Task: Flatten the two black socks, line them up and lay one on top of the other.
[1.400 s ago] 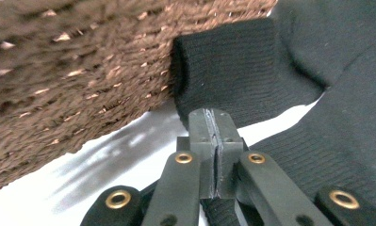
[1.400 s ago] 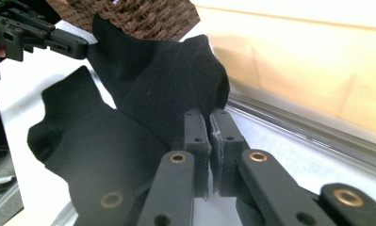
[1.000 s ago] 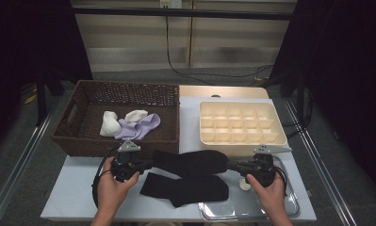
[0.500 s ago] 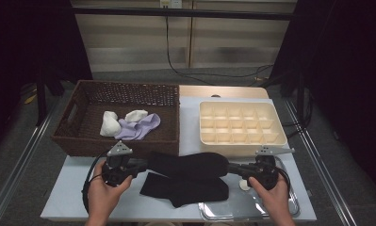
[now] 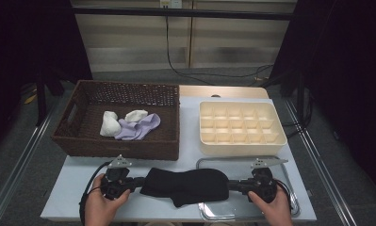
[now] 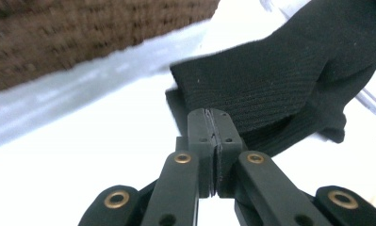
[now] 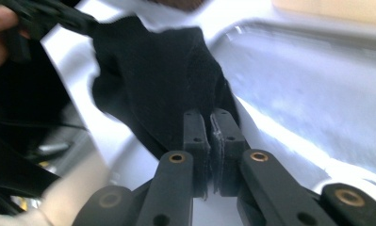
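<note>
A black sock (image 5: 185, 181) stretches left to right along the table's front edge. My left gripper (image 5: 141, 181) is shut on its left end, and in the left gripper view the jaws (image 6: 215, 122) pinch the sock's ribbed edge (image 6: 270, 80). My right gripper (image 5: 230, 184) is shut on the right end, and in the right gripper view the sock (image 7: 162, 84) runs away from its closed tips (image 7: 210, 122). A second black sock (image 5: 188, 201) lies beneath, mostly covered.
A brown wicker basket (image 5: 82, 141) at the back left holds white and lavender socks (image 5: 138, 127). A cream compartment tray (image 5: 242, 147) stands at the back right. A clear tray (image 5: 294, 200) lies under my right hand. The table (image 5: 68, 183) ends just in front of both hands.
Both hands have moved toward the table's front and down. The held black sock now lies over the second black sock instead of beyond it.
</note>
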### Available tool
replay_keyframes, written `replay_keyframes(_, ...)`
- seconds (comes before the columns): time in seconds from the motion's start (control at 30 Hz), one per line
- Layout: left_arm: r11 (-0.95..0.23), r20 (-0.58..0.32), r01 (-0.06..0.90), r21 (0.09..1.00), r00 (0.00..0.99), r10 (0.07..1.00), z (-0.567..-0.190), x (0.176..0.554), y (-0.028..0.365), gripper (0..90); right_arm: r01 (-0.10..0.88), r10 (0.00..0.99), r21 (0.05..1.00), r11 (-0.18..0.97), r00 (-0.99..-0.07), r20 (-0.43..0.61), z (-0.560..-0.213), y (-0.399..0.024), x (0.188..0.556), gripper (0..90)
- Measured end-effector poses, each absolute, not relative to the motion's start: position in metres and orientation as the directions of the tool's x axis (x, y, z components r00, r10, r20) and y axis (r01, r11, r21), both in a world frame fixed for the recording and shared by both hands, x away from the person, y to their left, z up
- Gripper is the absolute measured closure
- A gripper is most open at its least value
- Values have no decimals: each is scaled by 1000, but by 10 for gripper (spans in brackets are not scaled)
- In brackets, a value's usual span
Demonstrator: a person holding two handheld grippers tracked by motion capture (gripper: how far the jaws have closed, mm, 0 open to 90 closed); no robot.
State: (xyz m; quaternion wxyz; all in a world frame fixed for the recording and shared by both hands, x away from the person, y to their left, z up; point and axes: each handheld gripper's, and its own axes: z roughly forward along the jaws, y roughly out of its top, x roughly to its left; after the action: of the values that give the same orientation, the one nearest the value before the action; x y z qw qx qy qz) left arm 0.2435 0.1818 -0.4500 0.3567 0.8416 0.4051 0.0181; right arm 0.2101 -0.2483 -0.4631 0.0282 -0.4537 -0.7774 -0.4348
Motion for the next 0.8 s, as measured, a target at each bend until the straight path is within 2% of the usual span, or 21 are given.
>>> replay_keyframes(0.07,-430,-252,674,601,670,698,-453,245,181,887,730,680,650,211,-587,439,-464,-248,210,834)
replay_keyframes(0.2,-421,-251,679,601,661,707,-454,247,183,863,729,690,649,218,-585,426,-466,-248,210,745)
replay_keyframes(0.27,-388,-232,671,632,642,731,-450,247,186,777,727,705,656,204,-574,417,-467,-250,210,660)
replay_keyframes(0.3,-383,-242,672,634,643,727,-449,247,188,771,727,706,657,199,-571,418,-467,-252,210,647)
replay_keyframes(0.33,-373,-257,673,639,643,721,-448,247,188,720,729,699,659,185,-569,434,-468,-254,211,611)
replay_keyframes(0.43,-404,-235,659,634,662,712,-456,246,178,666,731,686,651,206,-582,436,-469,-249,212,601)
replay_keyframes(0.57,-438,-230,666,604,672,704,-463,246,171,654,726,699,637,260,-596,394,-473,-240,213,621)
replay_keyframes(0.67,-470,-216,655,591,690,691,-466,245,167,660,717,697,632,293,-613,372,-475,-235,215,722)
replay_keyframes(0.77,-486,-199,650,585,695,691,-465,245,166,720,716,702,628,307,-615,359,-475,-234,218,830)
replay_keyframes(0.8,-490,-199,649,581,698,688,-465,246,165,791,720,706,631,289,-606,368,-475,-234,220,858)
